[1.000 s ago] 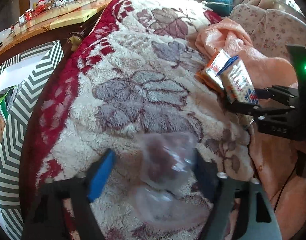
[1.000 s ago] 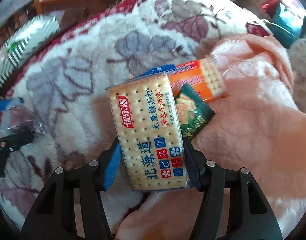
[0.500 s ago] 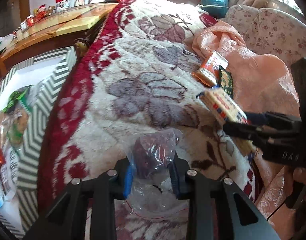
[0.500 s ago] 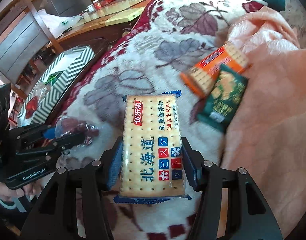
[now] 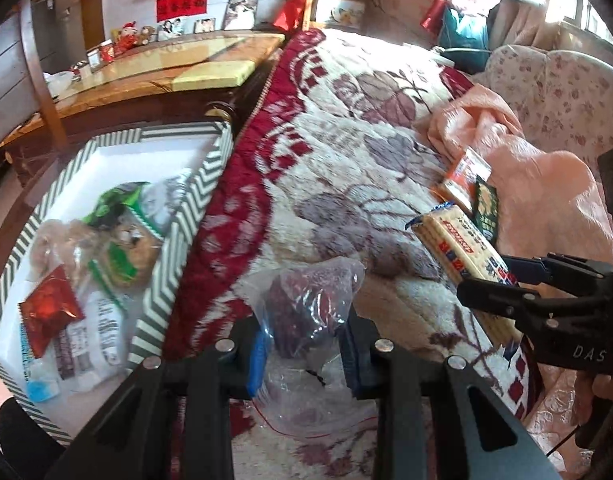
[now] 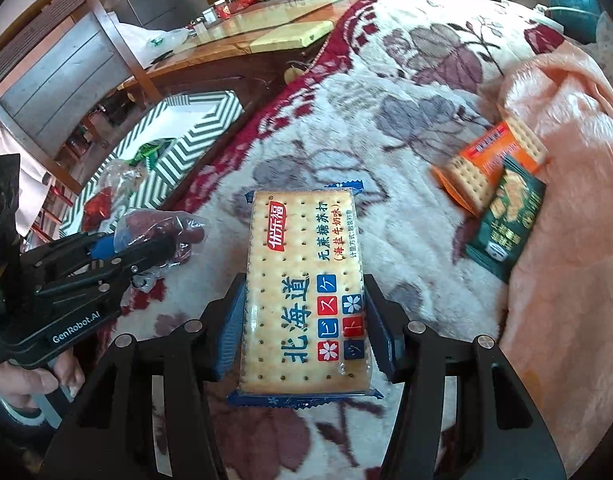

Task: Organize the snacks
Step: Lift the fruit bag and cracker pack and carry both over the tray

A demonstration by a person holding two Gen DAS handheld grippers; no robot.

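Note:
My left gripper (image 5: 304, 350) is shut on a clear plastic bag of dark red snacks (image 5: 310, 304), held above the floral blanket; it also shows in the right wrist view (image 6: 158, 228). My right gripper (image 6: 304, 334) is shut on a blue-edged cracker pack (image 6: 304, 284), seen from the left wrist view (image 5: 462, 258) too. A green-and-white striped box (image 5: 182, 240) holding several snack packets stands left of the bed. An orange cracker pack (image 6: 490, 160) and a dark green packet (image 6: 506, 216) lie on the blanket by the pink cover.
The floral blanket (image 5: 346, 152) has a red border along its left edge. A pink cover (image 6: 566, 200) is bunched at the right. A wooden table (image 5: 166, 72) with photos and small items stands behind the box. A floral cushion (image 5: 554, 92) lies at the far right.
Both grippers have lifted and drawn back toward the left with their loads. The striped box has come further into view. The orange and green packets stay on the blanket.

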